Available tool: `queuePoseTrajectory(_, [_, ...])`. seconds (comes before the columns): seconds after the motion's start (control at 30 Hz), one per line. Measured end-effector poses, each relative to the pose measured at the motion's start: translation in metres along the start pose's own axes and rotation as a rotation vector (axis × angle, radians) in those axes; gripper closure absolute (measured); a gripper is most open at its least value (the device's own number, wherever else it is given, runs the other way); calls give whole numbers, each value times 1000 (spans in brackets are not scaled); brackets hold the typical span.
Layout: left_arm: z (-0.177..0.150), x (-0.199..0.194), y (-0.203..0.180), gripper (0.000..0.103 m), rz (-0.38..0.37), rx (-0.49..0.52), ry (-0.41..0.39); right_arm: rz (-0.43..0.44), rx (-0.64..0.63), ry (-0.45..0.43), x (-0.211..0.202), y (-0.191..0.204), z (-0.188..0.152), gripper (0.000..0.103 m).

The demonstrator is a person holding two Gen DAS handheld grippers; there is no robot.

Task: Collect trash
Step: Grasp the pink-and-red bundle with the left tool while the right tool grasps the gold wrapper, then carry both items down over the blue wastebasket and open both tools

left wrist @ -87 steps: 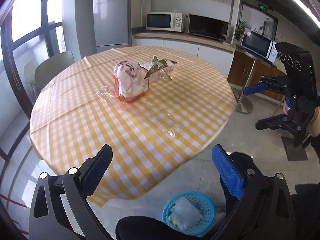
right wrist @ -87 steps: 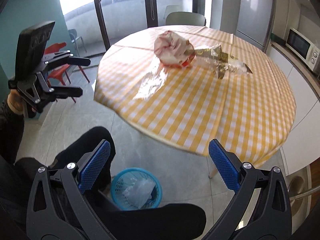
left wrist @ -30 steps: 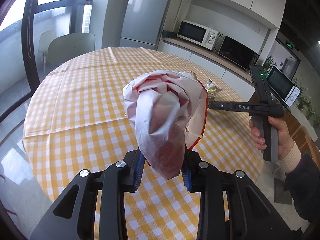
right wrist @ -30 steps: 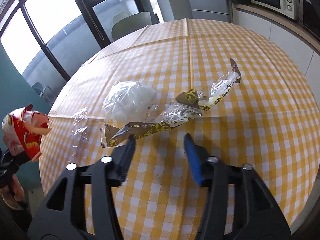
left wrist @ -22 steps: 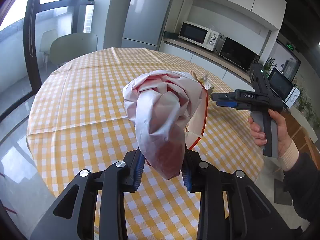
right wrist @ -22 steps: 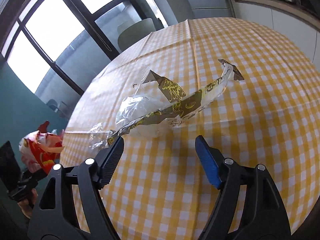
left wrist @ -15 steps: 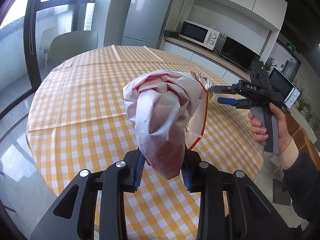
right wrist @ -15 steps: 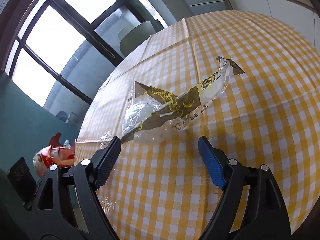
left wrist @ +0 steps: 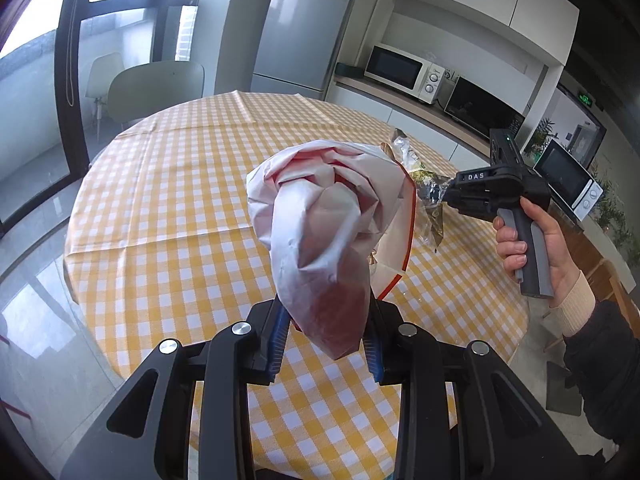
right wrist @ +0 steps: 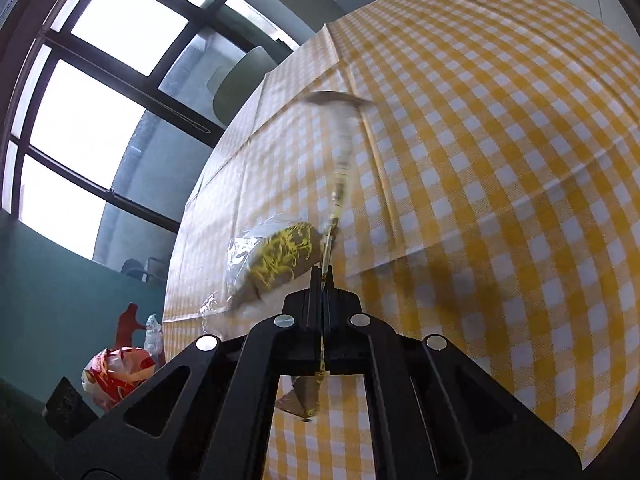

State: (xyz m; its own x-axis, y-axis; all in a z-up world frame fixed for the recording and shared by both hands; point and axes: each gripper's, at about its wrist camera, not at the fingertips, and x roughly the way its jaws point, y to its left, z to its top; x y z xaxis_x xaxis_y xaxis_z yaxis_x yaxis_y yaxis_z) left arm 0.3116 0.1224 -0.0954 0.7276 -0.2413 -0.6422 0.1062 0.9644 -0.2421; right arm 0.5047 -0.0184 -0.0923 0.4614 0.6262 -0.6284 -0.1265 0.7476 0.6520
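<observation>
Left gripper [left wrist: 326, 334]: jaws partly closed, blue pads pressing both sides of a crumpled white-and-red paper bag [left wrist: 324, 232], which stands up from the fingertips, clear of the round table [left wrist: 168, 184] with its yellow checked cloth. Right gripper [right wrist: 322, 292]: jaws fully closed, clamping a thin strip of a clear plastic wrapper with brown and gold print [right wrist: 280, 260]; the bulk of the wrapper lies just left of the fingertips, a blurred tail runs forward beyond them, and a small end hangs behind the pads. In the left wrist view the right gripper [left wrist: 444, 196], held in the person's hand [left wrist: 536, 240], sits right of the bag over the table's far edge.
</observation>
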Motion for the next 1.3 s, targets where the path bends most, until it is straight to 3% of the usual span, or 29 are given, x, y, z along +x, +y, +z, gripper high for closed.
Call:
queuePoseTrajectory(0.3, [-10,-15,-10,72,-18,10,-11,3,-105,-52,-55,6,-30,103])
queuePoseTrajectory(0.63, [-41,-36,-38,72,-89,58,7,18,-281,-43,-127,24,-111,103])
queuePoseTrajectory(1.03, [-125,-53,-59,72,-278,111,159,62,-477,16,-183,38,-237,103])
queuePoseTrajectory(1.3, [-168,-46,-63,72,-272,107,254,40,-523,127,-182,28,-288,103])
